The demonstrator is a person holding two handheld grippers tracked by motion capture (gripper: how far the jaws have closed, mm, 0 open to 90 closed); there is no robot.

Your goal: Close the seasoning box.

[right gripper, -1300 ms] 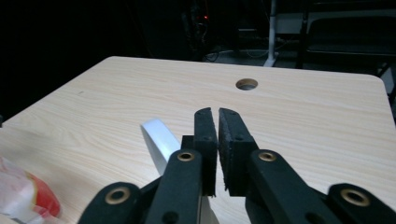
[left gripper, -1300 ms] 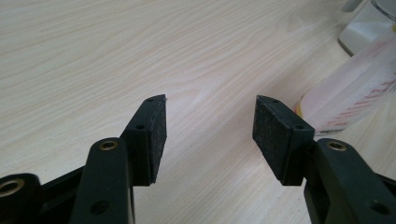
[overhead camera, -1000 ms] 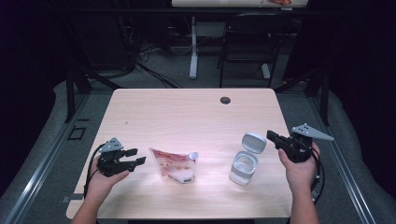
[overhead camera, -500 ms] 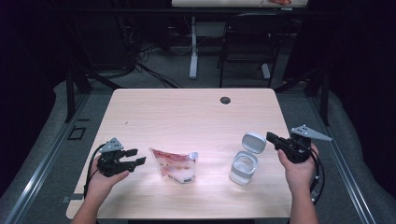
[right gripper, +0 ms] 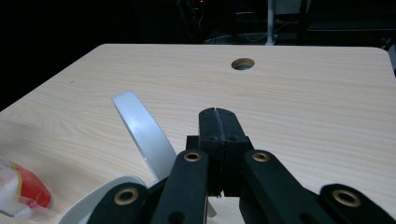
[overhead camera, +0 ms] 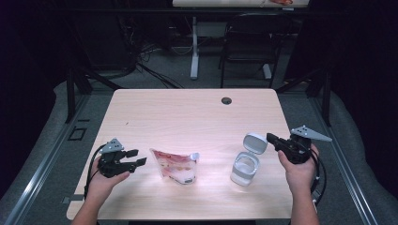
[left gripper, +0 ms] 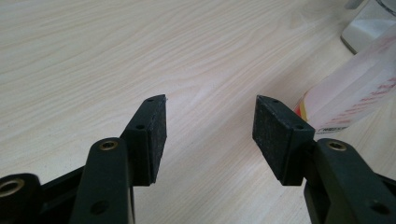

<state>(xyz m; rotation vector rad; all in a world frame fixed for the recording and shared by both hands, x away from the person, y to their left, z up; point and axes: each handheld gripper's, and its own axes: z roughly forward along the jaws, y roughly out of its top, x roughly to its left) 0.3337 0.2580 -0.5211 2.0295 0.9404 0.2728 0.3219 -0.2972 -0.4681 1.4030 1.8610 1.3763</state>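
A clear refill pouch [overhead camera: 176, 166] with red print and a white spout lies on the wooden table [overhead camera: 187, 117] near the front. Just left of it, my left gripper [overhead camera: 137, 157] is held open, pointing at the pouch. In the left gripper view its jaws [left gripper: 210, 121] stand wide apart over bare wood, with the pouch [left gripper: 350, 98] off to the right. A white container [overhead camera: 245, 168] stands right of the pouch with its hinged lid [overhead camera: 255, 143] flipped up. My right gripper [overhead camera: 271, 138] is shut on nothing, its tip [right gripper: 217, 114] close beside the raised lid [right gripper: 140, 126].
A round cable hole [overhead camera: 226, 100] sits near the table's far edge. Beyond the table are a dark chair [overhead camera: 248, 42], a white desk leg and cables on the floor. The table's far half is bare wood.
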